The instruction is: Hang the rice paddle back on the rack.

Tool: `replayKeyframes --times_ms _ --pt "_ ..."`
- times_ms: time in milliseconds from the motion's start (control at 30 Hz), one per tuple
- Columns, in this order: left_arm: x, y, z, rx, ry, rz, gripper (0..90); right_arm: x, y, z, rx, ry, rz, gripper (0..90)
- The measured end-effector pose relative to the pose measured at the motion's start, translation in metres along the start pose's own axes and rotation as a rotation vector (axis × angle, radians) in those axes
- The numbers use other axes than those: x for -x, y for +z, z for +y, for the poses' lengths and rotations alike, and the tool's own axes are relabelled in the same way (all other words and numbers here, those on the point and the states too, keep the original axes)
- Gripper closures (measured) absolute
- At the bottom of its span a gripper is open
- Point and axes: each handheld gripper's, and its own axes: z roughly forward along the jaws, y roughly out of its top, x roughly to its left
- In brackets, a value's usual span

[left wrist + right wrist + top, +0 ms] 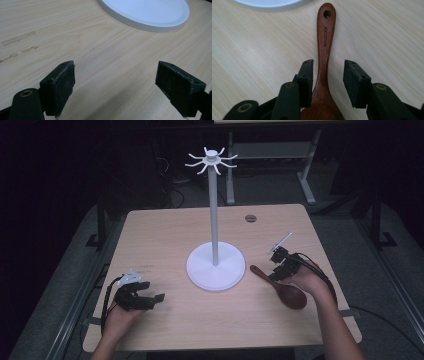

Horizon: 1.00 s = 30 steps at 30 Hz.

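Dark wooden spoon (323,57) lies lengthwise between the right gripper's (328,72) half-open jaws, ungripped, handle pointing ahead toward the white stand base (272,4).

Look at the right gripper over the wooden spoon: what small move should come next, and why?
Probably close the right gripper on the wooden spoon. Its jaws already straddle the handle just above the bowl, one pad at the handle's edge and a gap at the other, so it is not yet gripped. The spoon lies flat on the table, its holed end toward the white stand.
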Motion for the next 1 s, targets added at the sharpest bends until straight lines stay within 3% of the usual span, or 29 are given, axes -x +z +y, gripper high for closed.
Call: replayKeyframes --times_ms 300,767,1000 --pt "0.0 0.001 0.0 0.002 -0.002 -0.002 15.3 0.001 0.02 0.011 -0.108 -0.015 0.017 68.0" --pt "-0.001 0.001 -0.001 -0.001 0.001 -0.002 15.3 -0.001 0.032 0.013 -0.135 -0.026 0.014 74.6" --pt "0.0 0.001 0.0 -0.014 0.008 -0.001 15.3 -0.008 0.033 0.016 -0.163 -0.04 -0.033 76.0"
